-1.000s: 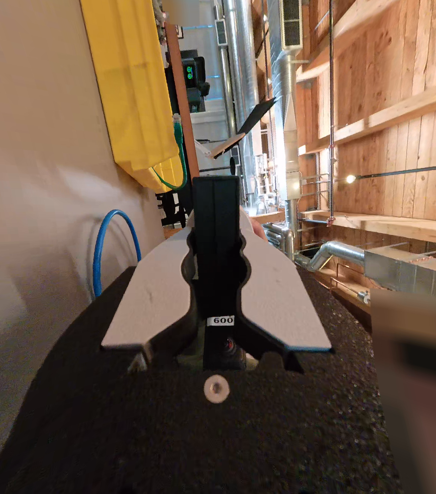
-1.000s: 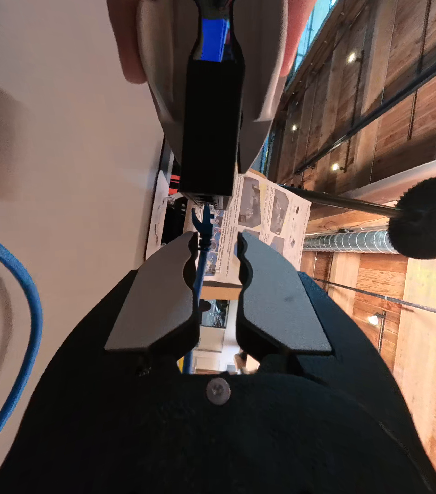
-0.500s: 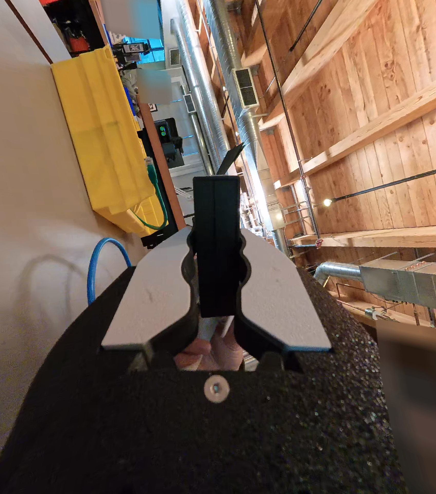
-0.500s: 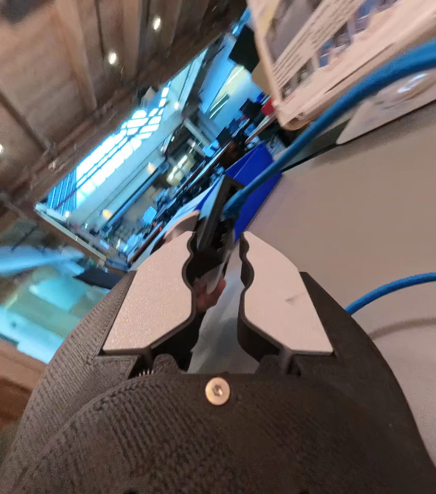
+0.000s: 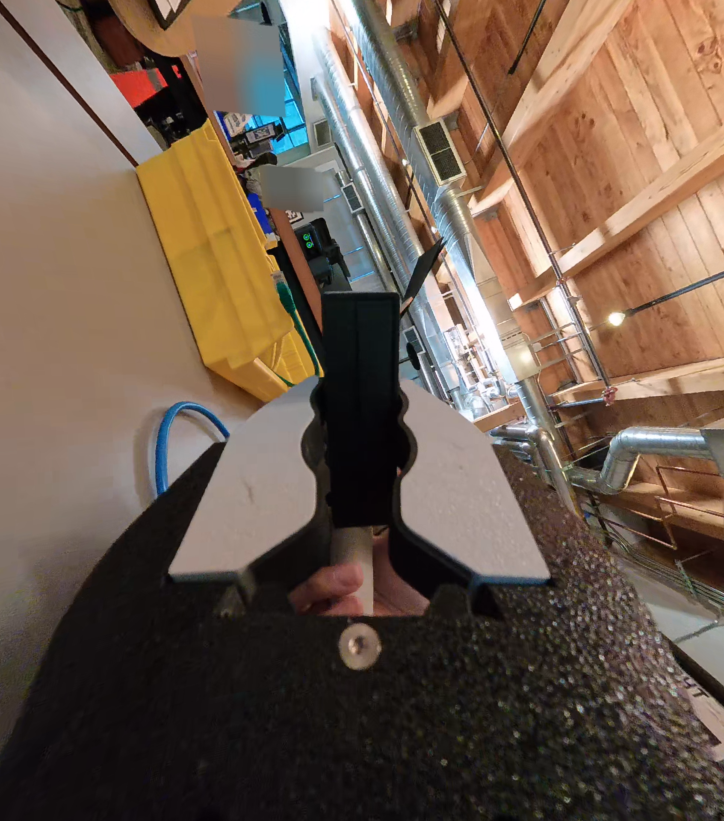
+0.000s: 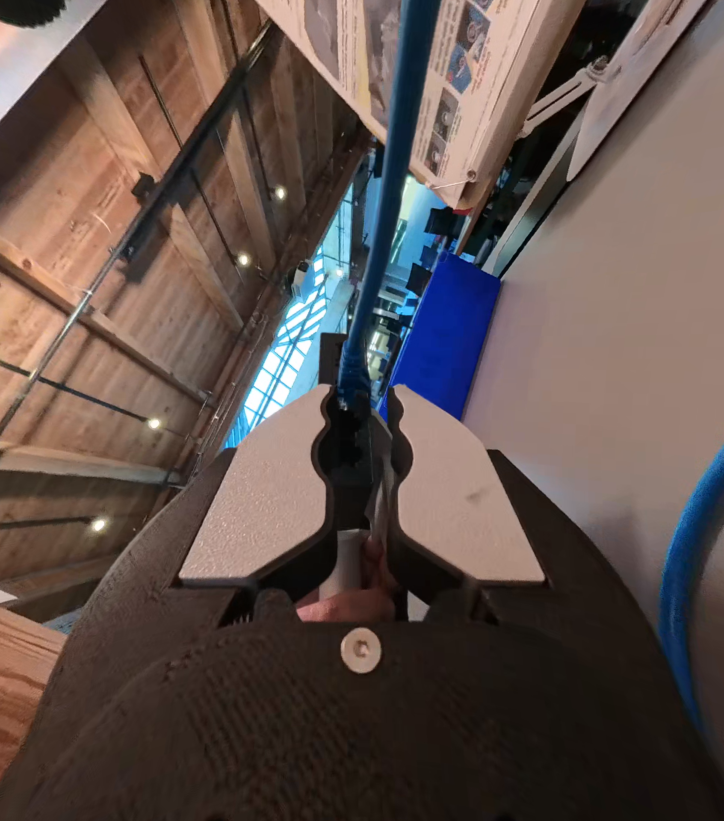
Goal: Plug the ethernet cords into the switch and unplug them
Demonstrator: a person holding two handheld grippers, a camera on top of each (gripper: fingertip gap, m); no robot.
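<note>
My left gripper (image 5: 359,386) is shut on the black switch (image 5: 360,337), which stands upright between its fingers above the beige table (image 5: 62,355). In the right wrist view the switch (image 6: 342,453) lies in the gap of my right gripper (image 6: 362,390). The jaws stand a narrow gap apart. A blue ethernet plug (image 6: 353,377) sits in the switch at the fingertips, and its blue cord (image 6: 391,177) runs up and away. I cannot see the fingers press on the plug. A hand (image 6: 346,604) shows through the gap.
A yellow bin (image 5: 209,275) with a green cord (image 5: 289,306) hanging from it stands at the table's far side. A blue cord loop (image 5: 164,444) lies on the table beside the left gripper. A blue bin (image 6: 440,337) and a poster board (image 6: 440,66) stand beyond the right gripper.
The right gripper has swung round the switch: it faced the plugged end from below, and now the switch lies along its gap. The left gripper tilted slightly and kept its hold.
</note>
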